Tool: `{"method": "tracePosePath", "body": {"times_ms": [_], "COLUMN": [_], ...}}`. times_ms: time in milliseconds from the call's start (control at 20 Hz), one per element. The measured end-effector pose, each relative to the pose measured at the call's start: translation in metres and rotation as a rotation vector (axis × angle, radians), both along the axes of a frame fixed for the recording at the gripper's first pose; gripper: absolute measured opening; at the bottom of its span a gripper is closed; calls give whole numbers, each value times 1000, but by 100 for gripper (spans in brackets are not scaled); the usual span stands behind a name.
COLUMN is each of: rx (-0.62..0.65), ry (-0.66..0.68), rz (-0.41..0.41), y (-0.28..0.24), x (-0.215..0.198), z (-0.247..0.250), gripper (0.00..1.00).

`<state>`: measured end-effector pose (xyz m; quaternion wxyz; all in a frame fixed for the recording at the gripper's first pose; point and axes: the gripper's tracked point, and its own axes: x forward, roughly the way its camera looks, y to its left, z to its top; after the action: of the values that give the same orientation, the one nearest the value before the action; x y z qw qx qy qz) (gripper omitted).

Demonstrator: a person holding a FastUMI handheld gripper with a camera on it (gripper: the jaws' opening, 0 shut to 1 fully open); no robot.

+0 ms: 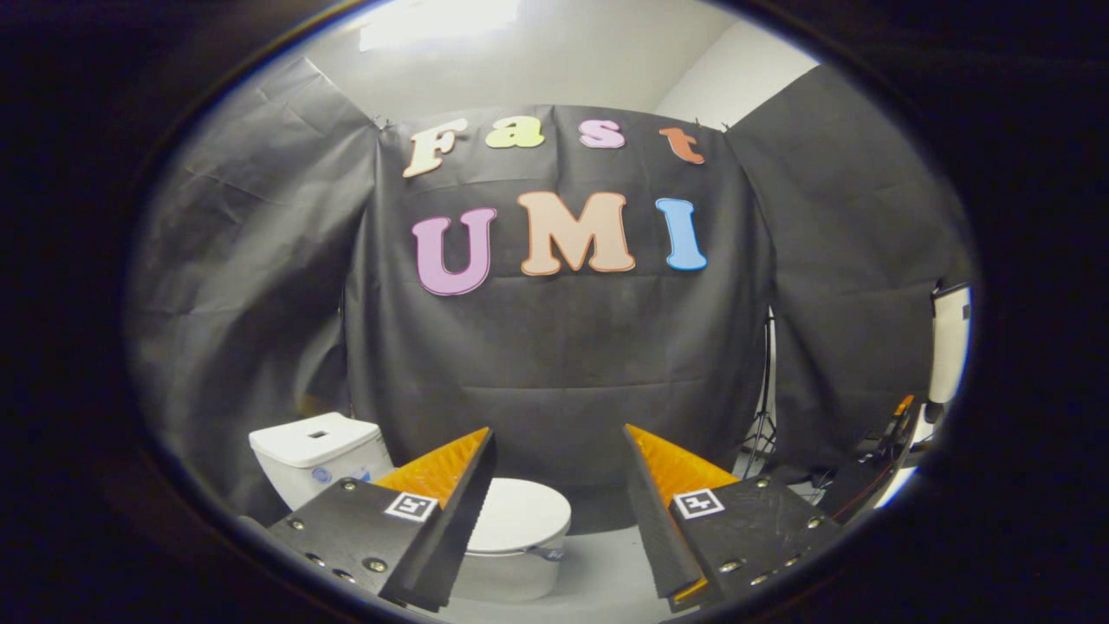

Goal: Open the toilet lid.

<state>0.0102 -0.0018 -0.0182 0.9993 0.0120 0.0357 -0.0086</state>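
A white toilet stands on the floor against the black cloth wall, beyond my fingers. Its lid lies flat and closed on the bowl, partly hidden behind my left finger. The white tank rises behind the bowl, off past the left finger. My gripper hovers well short of the toilet, open, with a wide empty gap between its fingers. Nothing touches the lid.
Black cloth walls close the booth on three sides. A light stand's thin legs show at the gap past the right finger. A white panel and some cabled gear sit beyond it. Grey floor lies ahead of the bowl.
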Motion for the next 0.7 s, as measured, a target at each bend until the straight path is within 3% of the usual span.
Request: {"method": "tracePosePath", "body": {"times_ms": [700], "rx": [14], "ry": [-14], "rz": [-20], "y": [-6], "x": [-1], "z": [3], "gripper": [84]}}
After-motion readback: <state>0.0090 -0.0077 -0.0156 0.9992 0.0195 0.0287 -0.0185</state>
